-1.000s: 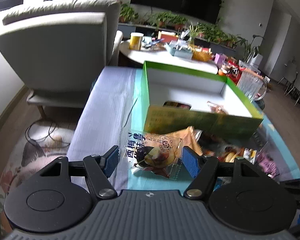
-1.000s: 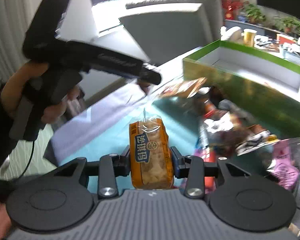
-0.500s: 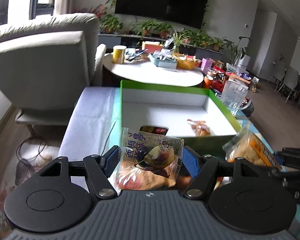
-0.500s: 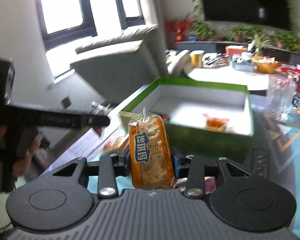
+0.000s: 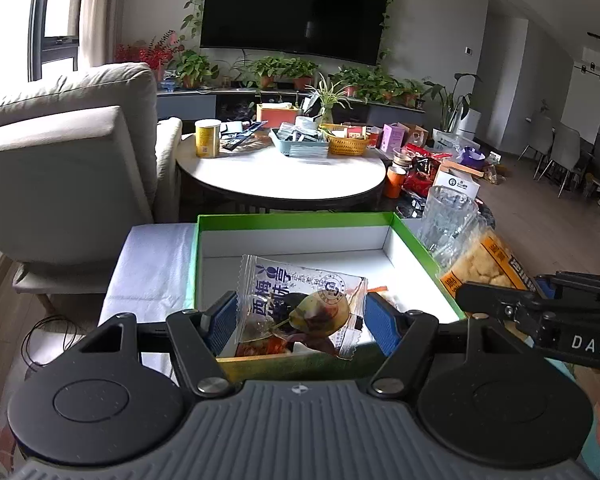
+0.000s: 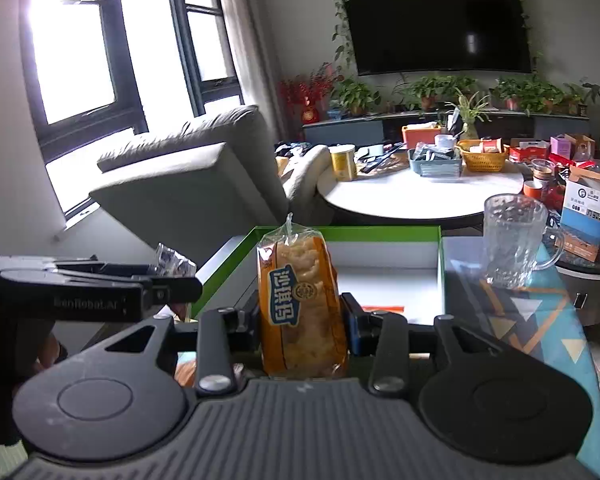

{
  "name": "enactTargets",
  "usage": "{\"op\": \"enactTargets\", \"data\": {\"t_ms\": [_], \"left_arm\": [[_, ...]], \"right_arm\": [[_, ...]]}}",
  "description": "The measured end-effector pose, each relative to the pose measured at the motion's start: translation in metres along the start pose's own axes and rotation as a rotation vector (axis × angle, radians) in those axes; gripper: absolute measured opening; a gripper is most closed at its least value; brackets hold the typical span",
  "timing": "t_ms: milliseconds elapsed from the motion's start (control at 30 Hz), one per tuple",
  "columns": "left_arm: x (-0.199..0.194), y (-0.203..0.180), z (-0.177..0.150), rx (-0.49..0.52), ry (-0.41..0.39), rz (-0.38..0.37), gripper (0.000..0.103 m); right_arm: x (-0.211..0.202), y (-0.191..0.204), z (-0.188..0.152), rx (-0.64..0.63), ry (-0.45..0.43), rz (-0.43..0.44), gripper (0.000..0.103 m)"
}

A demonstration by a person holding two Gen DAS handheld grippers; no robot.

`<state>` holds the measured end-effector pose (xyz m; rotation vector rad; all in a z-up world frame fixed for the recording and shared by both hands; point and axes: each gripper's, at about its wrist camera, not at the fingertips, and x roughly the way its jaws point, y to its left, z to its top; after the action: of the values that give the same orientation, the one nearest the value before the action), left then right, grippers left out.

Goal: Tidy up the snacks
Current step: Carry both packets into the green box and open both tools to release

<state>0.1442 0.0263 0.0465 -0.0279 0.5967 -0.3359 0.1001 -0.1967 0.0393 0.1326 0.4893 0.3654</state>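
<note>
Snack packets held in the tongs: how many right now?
2. Plum candy packet in the left tongs, orange pastry pack in the right tongs; both over the green box.

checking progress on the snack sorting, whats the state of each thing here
left gripper: shut on the clear plum candy packet, over the box
right gripper: shut on the orange sachima pack, upright
green cardboard box with white inside: open, a few snacks in it
clear glass mug: upright, empty
wall television: off
</note>
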Motion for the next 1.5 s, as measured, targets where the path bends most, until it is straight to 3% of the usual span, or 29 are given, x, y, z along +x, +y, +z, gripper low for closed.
{"op": "enactTargets", "data": {"t_ms": [867,1233,1367,1500], "left_arm": [[0.100,-0.009,0.009,0.020,0.124,-0.039,0.065],[0.105,-0.008,0.007,0.025,0.146,-0.029,0.068],[0.109,-0.009,0.006,0.028,0.166,0.007,0.071],[0.108,-0.008,0.004,0.004,0.175,-0.025,0.072]], "right_arm": [[0.077,-0.048,0.003,0.090,0.099,-0.065,0.041],[0.078,-0.047,0.006,0.091,0.096,-0.059,0.041],[0.074,-0.048,0.005,0.103,0.104,-0.056,0.041],[0.070,-0.047,0.005,0.100,0.105,-0.060,0.041]]}}
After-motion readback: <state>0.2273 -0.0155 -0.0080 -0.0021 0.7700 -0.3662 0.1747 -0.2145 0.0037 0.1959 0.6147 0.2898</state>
